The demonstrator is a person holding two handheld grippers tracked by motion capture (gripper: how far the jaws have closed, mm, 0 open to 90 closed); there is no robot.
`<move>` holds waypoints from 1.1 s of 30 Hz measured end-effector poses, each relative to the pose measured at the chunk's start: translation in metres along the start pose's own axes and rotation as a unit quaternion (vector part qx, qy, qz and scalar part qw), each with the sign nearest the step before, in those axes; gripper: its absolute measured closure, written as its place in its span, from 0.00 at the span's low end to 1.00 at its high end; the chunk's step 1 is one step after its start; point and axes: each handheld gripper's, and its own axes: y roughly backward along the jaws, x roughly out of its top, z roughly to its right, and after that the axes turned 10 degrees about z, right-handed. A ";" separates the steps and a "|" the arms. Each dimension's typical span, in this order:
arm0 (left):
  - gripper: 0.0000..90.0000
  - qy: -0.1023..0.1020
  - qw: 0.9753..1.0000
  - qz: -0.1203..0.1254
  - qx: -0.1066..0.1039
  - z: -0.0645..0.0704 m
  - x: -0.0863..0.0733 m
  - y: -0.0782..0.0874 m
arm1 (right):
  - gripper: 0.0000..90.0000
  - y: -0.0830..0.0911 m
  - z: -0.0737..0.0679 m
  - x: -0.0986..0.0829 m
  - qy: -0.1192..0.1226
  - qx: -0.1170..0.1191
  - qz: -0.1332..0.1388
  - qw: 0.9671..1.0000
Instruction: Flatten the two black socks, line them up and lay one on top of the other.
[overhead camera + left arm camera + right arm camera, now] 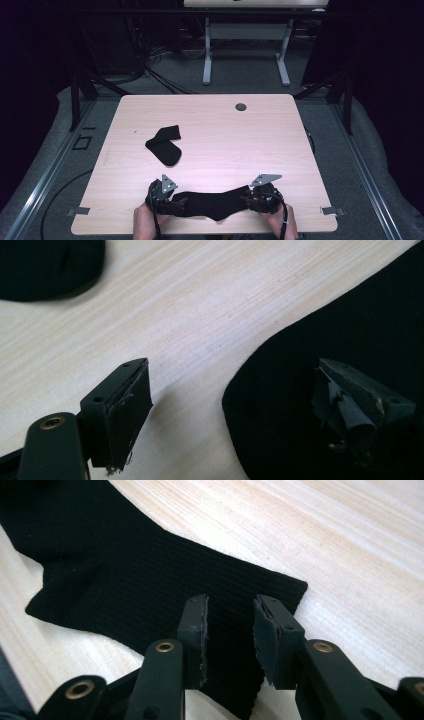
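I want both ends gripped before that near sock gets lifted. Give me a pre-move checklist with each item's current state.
1. Left claw open around the sock's edge: ok, jaws wide apart, one over the near sock, one over bare table.
2. Right claw lined up on its end: ok, jaws straddle the ribbed end.
3. Right claw shut on fabric: not ok, a gap shows between the jaws.
4. Sock lying flat between the claws: ok in the high view.
5. Second sock out of the way: ok, it lies apart, farther up the table.
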 end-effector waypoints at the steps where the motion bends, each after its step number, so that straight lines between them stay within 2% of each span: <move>1: 0.18 0.003 1.000 0.004 0.003 0.001 -0.001 0.000 | 0.74 0.001 0.000 -0.001 -0.004 0.001 0.002 1.000; 5: 0.18 -0.002 1.000 0.005 -0.003 0.004 -0.003 0.004 | 0.73 0.005 -0.003 -0.006 -0.011 0.006 0.006 1.000; 6: 0.17 -0.006 1.000 0.008 -0.003 0.004 -0.003 0.005 | 0.69 0.005 -0.003 -0.006 -0.013 0.009 0.009 1.000; 8: 0.16 0.003 1.000 0.024 -0.009 0.000 -0.002 0.010 | 0.63 0.011 0.000 -0.005 -0.019 0.009 0.034 0.999; 10: 0.14 0.020 0.999 0.043 -0.017 -0.009 0.001 0.020 | 0.50 0.020 0.010 -0.004 -0.028 0.003 0.060 0.998; 11: 0.13 0.028 0.998 0.052 -0.018 -0.014 0.004 0.025 | 0.46 0.024 0.016 -0.004 -0.040 -0.001 0.066 0.997; 12: 0.12 0.036 0.997 0.057 -0.022 -0.020 0.006 0.029 | 0.41 0.027 0.023 -0.004 -0.048 -0.012 0.071 0.996; 14: 0.12 0.042 0.997 0.064 -0.014 -0.032 0.012 0.035 | 0.28 0.030 0.038 -0.006 -0.058 -0.030 0.084 0.994; 15: 0.11 0.047 0.997 0.065 -0.013 -0.039 0.015 0.037 | 0.22 0.031 0.045 -0.007 -0.057 -0.040 0.075 0.995; 19: 0.09 0.054 0.997 0.057 0.004 -0.069 0.030 0.037 | 0.09 0.031 0.066 -0.018 -0.055 -0.092 0.073 0.992; 21: 0.08 0.058 0.997 0.055 0.004 -0.084 0.039 0.034 | 0.01 0.031 0.075 -0.022 -0.057 -0.108 0.064 0.990; 24: 0.09 0.060 0.997 0.055 0.010 -0.104 0.052 0.028 | 0.00 0.031 0.083 -0.029 -0.060 -0.124 0.064 0.988; 27: 0.08 0.068 0.997 0.042 0.013 -0.122 0.063 0.017 | 0.00 0.030 0.087 -0.032 -0.055 -0.135 0.066 0.987; 31: 0.06 0.080 0.996 0.034 0.011 -0.140 0.072 0.004 | 0.00 0.028 0.089 -0.034 -0.047 -0.140 0.058 0.987; 33: 0.05 0.092 0.995 0.036 0.009 -0.147 0.076 -0.001 | 0.00 0.027 0.088 -0.034 -0.041 -0.144 0.056 0.987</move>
